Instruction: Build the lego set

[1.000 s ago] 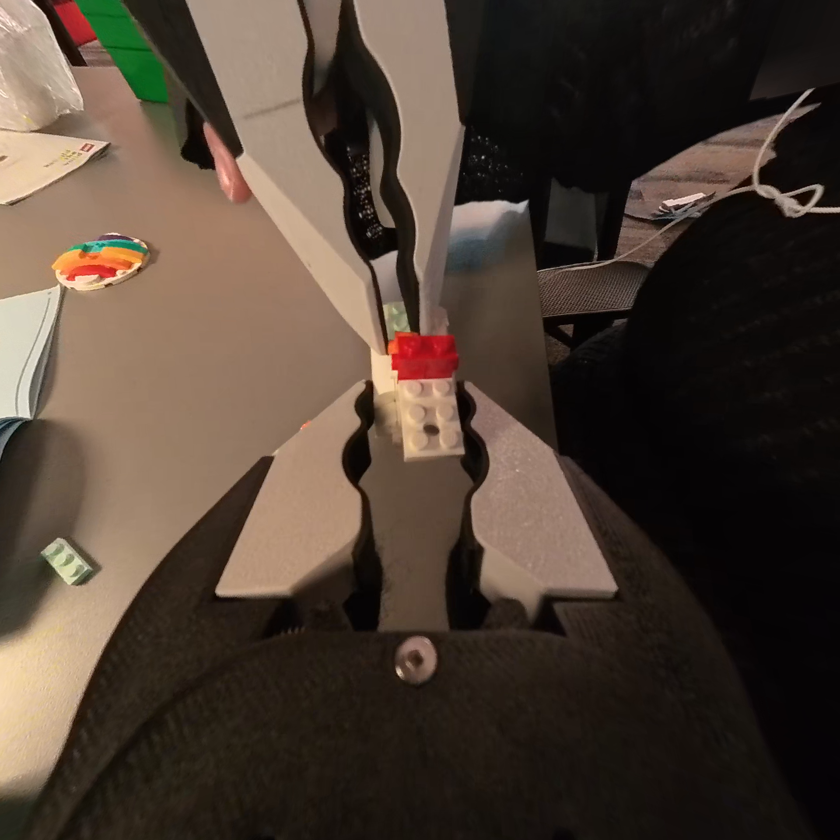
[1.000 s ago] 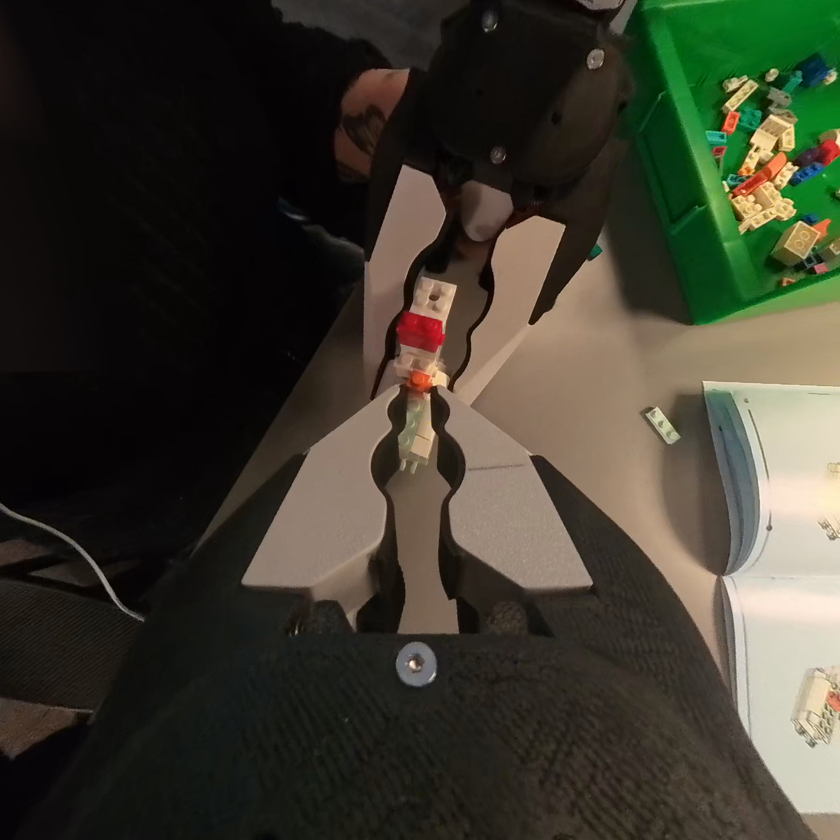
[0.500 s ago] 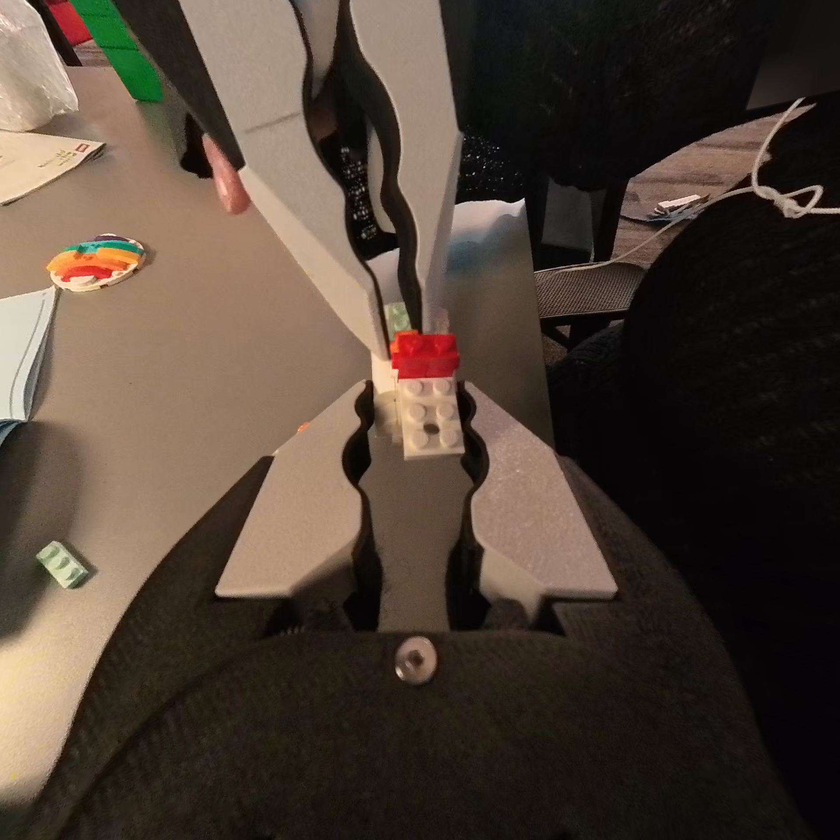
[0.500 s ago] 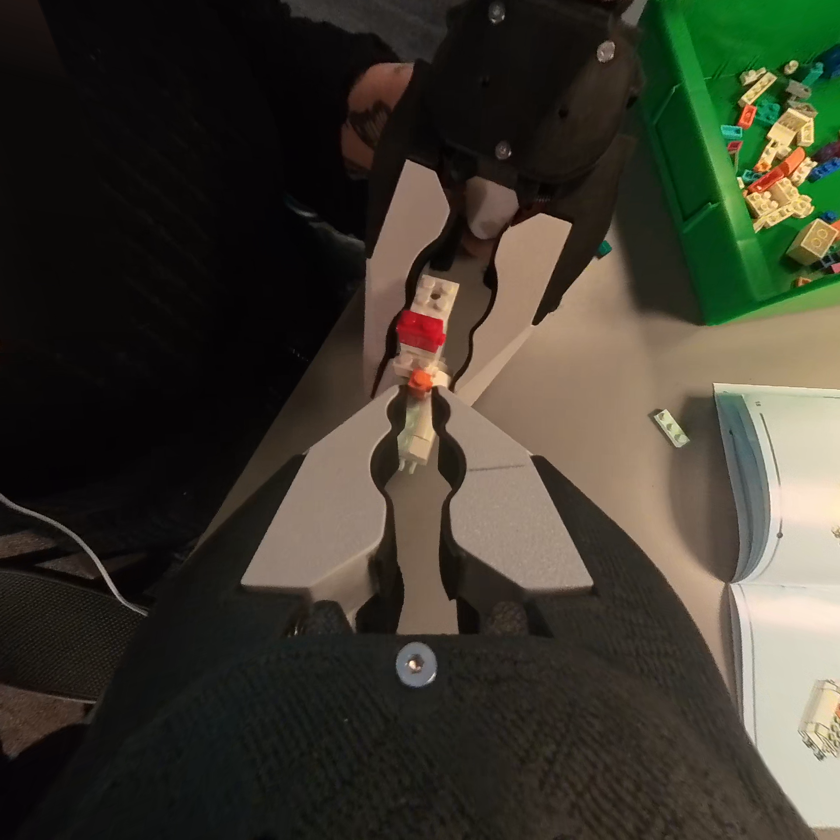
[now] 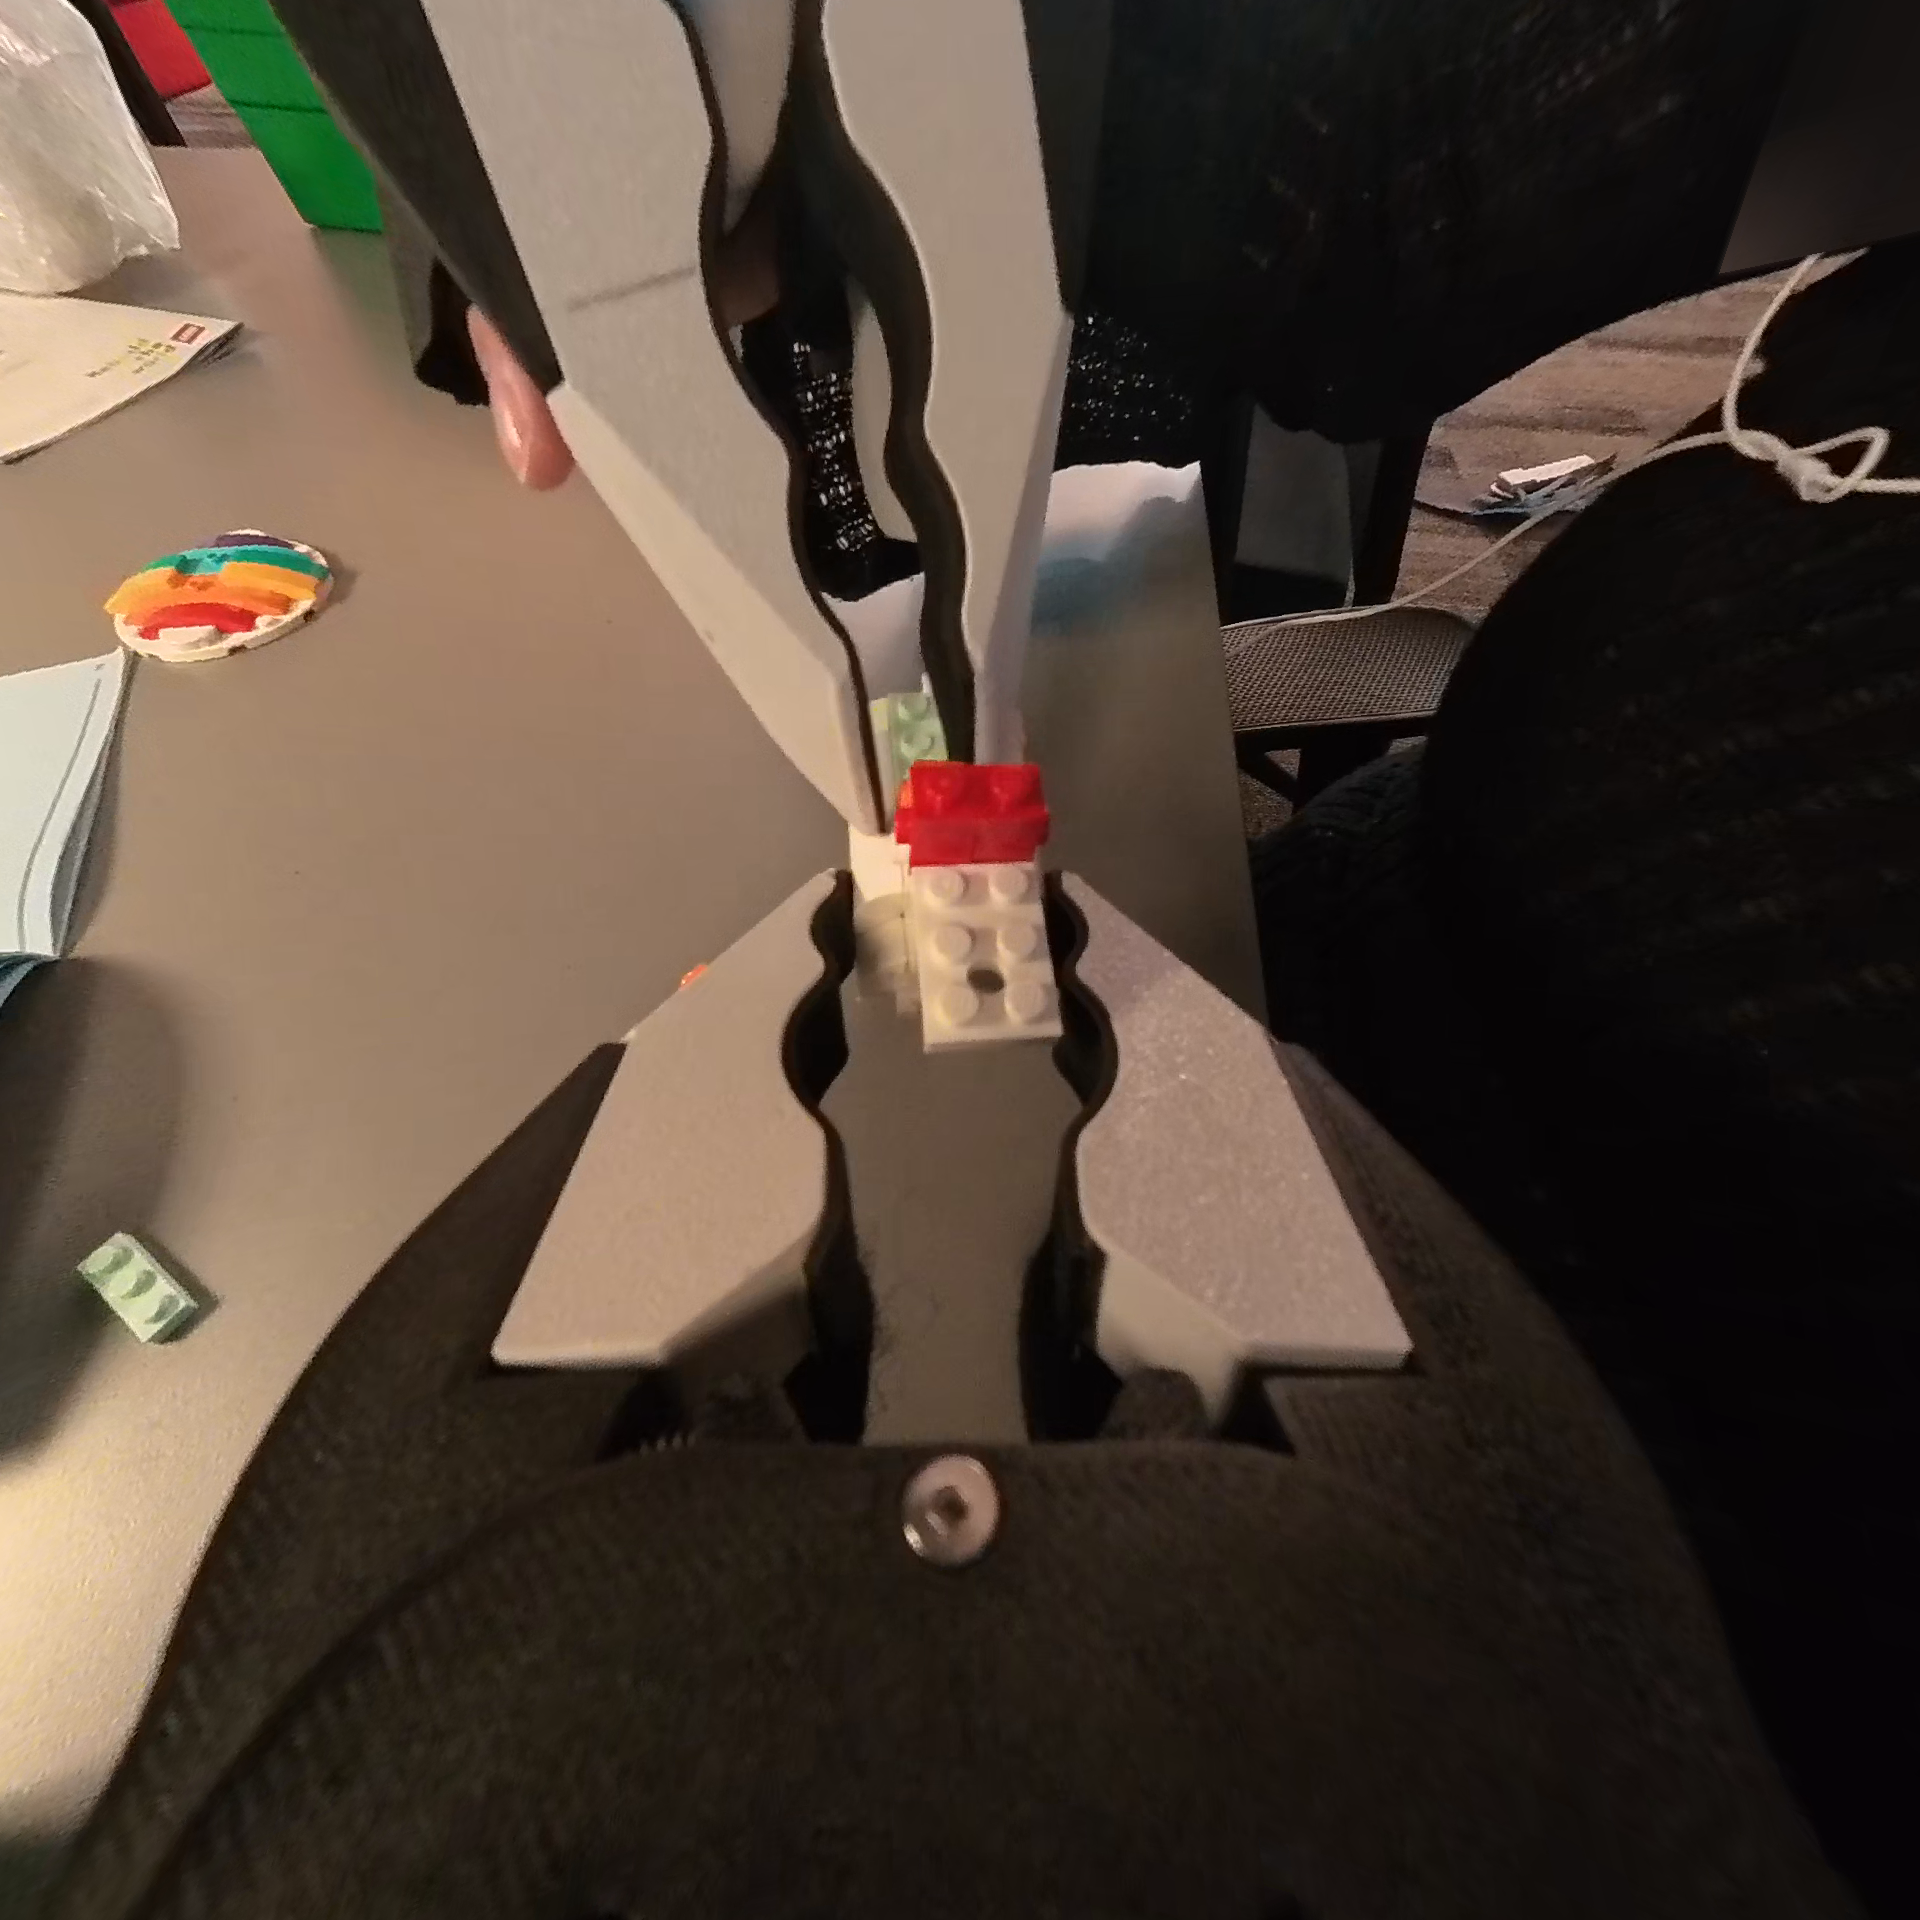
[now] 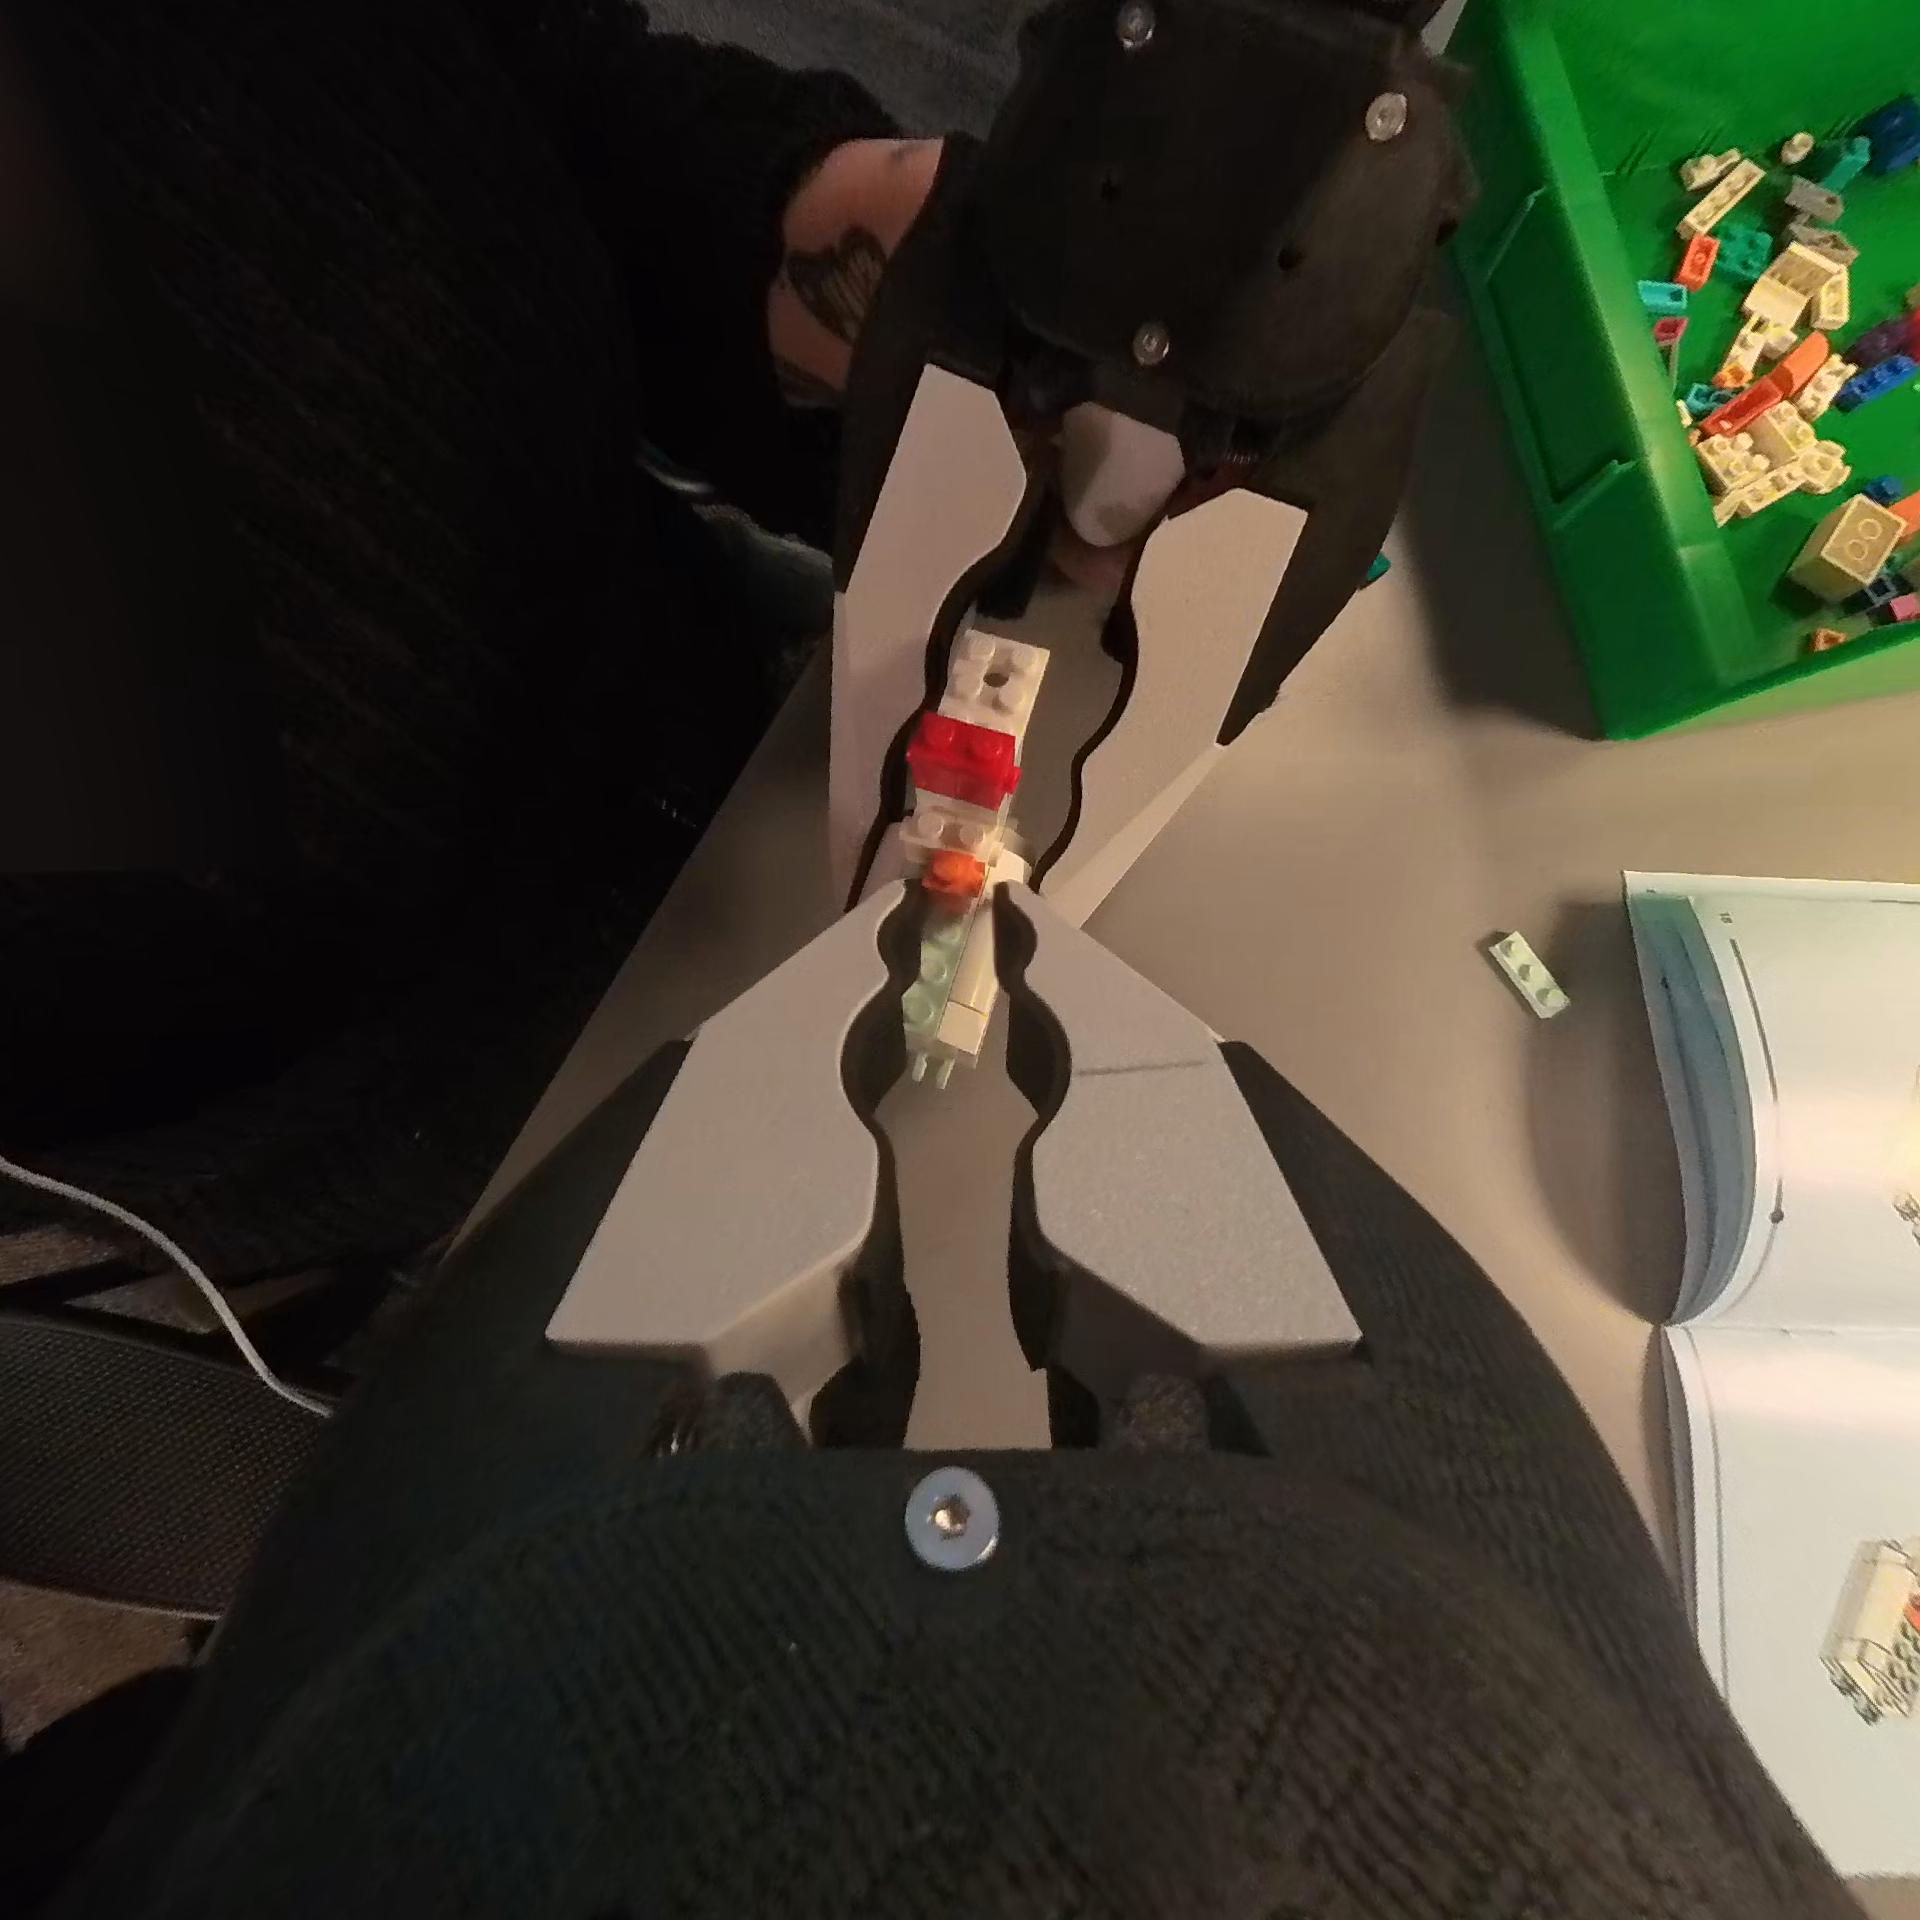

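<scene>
A small lego assembly [image 5: 982, 935] has a white studded plate, a red brick [image 5: 971, 816], an orange piece [image 6: 954, 871] and a pale green plate [image 6: 940, 982]. It hangs above the grey table's edge between both grippers, which meet tip to tip. My left gripper [image 5: 951, 894] is shut on the white plate end. My right gripper [image 6: 956, 899] is shut on the pale green and cream end. In the left wrist view the right gripper [image 5: 935, 769] reaches down from the top. In the right wrist view the assembly [image 6: 977, 717] runs away toward the left gripper [image 6: 961, 831].
A green bin [image 6: 1558, 416] with several loose bricks stands at the right. An open instruction booklet [image 6: 1818, 1091] lies beside a loose pale green plate [image 6: 1527, 971]. A round rainbow build [image 5: 223, 603], a leaflet [image 5: 94, 364] and a plastic bag [image 5: 62, 156] lie to the left. A person's dark clothing lies past the table edge. Less than 4 cm separates the two grippers' tips.
Both grippers keep their hold on the assembly. The joined pair has drifted slightly over the table; the bin and booklet shift a little in the right wrist view.
</scene>
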### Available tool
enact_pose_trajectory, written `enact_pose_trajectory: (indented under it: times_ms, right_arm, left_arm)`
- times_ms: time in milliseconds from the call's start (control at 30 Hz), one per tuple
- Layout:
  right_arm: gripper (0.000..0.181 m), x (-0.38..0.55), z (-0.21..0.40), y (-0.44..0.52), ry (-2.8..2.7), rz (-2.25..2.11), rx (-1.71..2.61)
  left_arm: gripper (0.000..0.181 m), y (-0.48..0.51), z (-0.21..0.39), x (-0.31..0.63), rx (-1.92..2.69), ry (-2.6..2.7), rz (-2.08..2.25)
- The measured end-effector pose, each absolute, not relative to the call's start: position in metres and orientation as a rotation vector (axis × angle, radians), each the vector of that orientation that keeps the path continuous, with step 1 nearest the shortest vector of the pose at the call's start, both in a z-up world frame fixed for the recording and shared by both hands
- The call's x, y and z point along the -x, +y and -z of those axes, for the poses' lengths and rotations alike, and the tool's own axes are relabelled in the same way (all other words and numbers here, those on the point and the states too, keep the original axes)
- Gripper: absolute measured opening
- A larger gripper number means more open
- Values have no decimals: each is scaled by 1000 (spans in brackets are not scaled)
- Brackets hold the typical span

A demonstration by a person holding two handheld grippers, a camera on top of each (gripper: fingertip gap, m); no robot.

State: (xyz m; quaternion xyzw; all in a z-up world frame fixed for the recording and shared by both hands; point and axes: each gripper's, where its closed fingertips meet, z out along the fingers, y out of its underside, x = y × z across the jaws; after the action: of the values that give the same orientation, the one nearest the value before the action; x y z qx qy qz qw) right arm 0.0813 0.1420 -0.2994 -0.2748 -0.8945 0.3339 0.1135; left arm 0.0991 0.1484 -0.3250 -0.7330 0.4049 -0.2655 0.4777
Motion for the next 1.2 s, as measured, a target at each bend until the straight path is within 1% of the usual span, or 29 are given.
enact_pose_trajectory:
  times_ms: [500,567,600,633,667,700,767,800,967,1033,1100,1200]
  right_arm:
    - [22,-82,288,156,-2441,-1003,857]
    - [29,-82,283,158,-2365,-1007,824]
    - [35,-80,280,159,-2315,-1002,795]
    - [44,-78,277,161,-2255,-976,760]
    - [56,-76,275,164,-2199,-922,719]
    - [63,-74,276,167,-2154,-846,670]
    - [75,-68,280,172,-2065,-662,561]
    - [77,-64,282,174,-2021,-565,509]
    - [77,-47,298,176,-1902,-136,294]
    - [74,-41,304,174,-1879,-14,219]
    - [67,-37,306,173,-1851,61,172]
    - [61,-32,305,174,-1820,105,162]
  left_arm:
    - [35,152,321,-95,1799,930,685]
    - [36,157,320,-90,1816,873,688]
    - [36,160,319,-87,1823,840,698]
    - [36,163,317,-84,1830,803,711]
    - [36,166,316,-81,1837,762,724]
    - [36,168,315,-78,1844,729,744]
    - [36,171,314,-73,1856,674,769]
    - [36,173,314,-71,1864,654,777]
    - [35,179,319,-67,1911,601,776]
    - [35,181,319,-66,1916,588,781]
    - [35,181,319,-66,1917,577,788]
    - [35,181,319,-65,1917,573,792]
